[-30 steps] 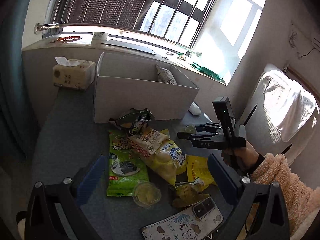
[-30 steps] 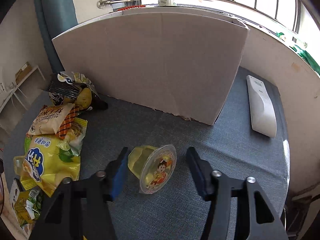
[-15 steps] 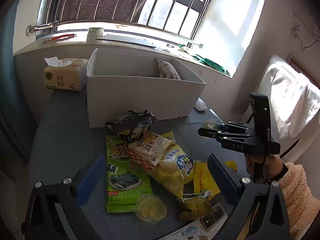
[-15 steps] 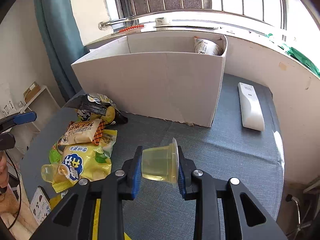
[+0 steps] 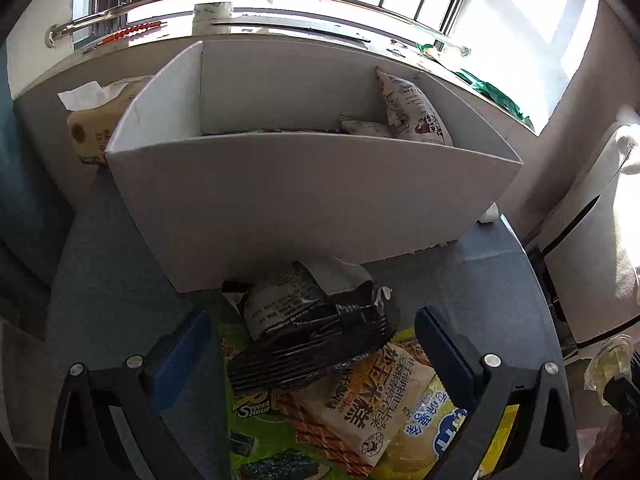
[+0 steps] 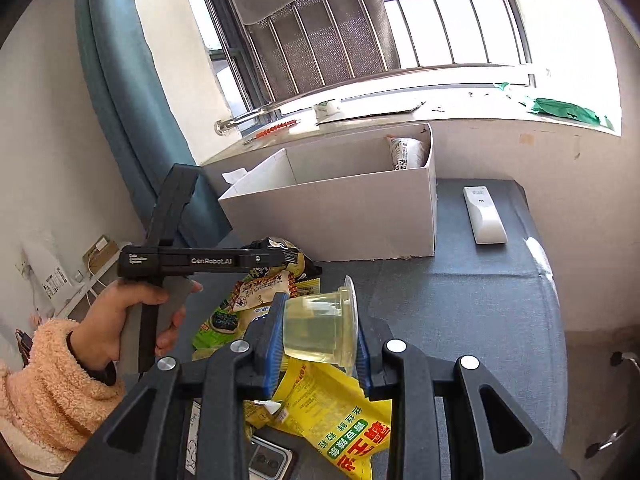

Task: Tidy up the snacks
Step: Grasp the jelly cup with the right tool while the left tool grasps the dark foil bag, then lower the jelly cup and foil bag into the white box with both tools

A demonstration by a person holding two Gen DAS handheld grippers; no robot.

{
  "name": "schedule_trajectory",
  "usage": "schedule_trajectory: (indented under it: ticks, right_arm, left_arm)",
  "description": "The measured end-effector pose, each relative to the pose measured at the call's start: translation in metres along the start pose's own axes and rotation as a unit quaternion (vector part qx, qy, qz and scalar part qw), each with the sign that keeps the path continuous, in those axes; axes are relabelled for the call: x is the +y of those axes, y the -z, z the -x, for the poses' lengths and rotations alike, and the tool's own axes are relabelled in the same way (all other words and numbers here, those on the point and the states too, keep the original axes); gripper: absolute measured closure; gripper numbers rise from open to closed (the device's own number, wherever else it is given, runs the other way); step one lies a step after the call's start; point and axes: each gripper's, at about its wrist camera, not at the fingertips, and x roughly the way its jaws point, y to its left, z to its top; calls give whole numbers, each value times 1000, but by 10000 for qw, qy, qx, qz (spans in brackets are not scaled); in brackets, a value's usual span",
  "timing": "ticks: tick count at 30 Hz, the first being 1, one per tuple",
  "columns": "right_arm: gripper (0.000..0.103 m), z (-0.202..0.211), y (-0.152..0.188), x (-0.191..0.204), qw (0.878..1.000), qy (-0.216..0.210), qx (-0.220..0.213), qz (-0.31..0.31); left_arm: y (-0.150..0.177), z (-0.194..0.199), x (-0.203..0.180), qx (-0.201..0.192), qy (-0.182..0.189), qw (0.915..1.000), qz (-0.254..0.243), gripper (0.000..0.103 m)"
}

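My right gripper [image 6: 318,320] is shut on a clear yellow jelly cup [image 6: 320,326] and holds it high above the table. The cup also shows at the right edge of the left wrist view [image 5: 608,364]. My left gripper [image 5: 316,344] is open, its fingers either side of a black crumpled snack bag [image 5: 308,340] that lies on the snack pile in front of the white cardboard box [image 5: 312,200]. The box [image 6: 340,204] holds a white snack pack [image 5: 416,110]. An orange-patterned pack [image 5: 360,400], a green seaweed pack [image 5: 256,420] and a yellow chips bag [image 5: 424,440] lie below.
A tissue pack [image 5: 96,128] stands left of the box. A white remote [image 6: 484,214] lies right of the box on the grey table [image 6: 460,304]. A yellow packet [image 6: 340,416] and a phone [image 6: 268,458] lie under my right gripper. The windowsill [image 6: 400,108] runs behind.
My right gripper closed on the jelly cup, lifted it and pulled back. My left gripper moved forward and down to the black bag near the box.
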Motion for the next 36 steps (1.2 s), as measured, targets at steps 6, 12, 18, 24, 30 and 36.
schedule_trajectory:
  ticks: [6,12,18,24,30,36]
  right_arm:
    - [71,5,6,-1,9999,-134,-42,-50]
    - [71,1,11,-2,9996,-243,-27,-137]
    - [71,-6,4,0,9993,-305,-42,-194]
    - [71,-17,-33,3,9983,-506,-136,-262]
    - [71,-47,-104,6,9981,-555,-205,-173]
    - [71,-112,-169,-20,9985,-187,105,-498]
  left_arm:
    - [-6,-18,0,35,95,9999,-48,33]
    - [5,9,4,-328,376,9987,-60,45]
    - [13,72,8,-1012,759,9919,-97,45]
    - [-6,126,8,-1676,940,9812,-191,45]
    - [-52,133,9,-1971,973,9754,-155,45]
    - [-102,103,23,-1789,743,9811,-9,45]
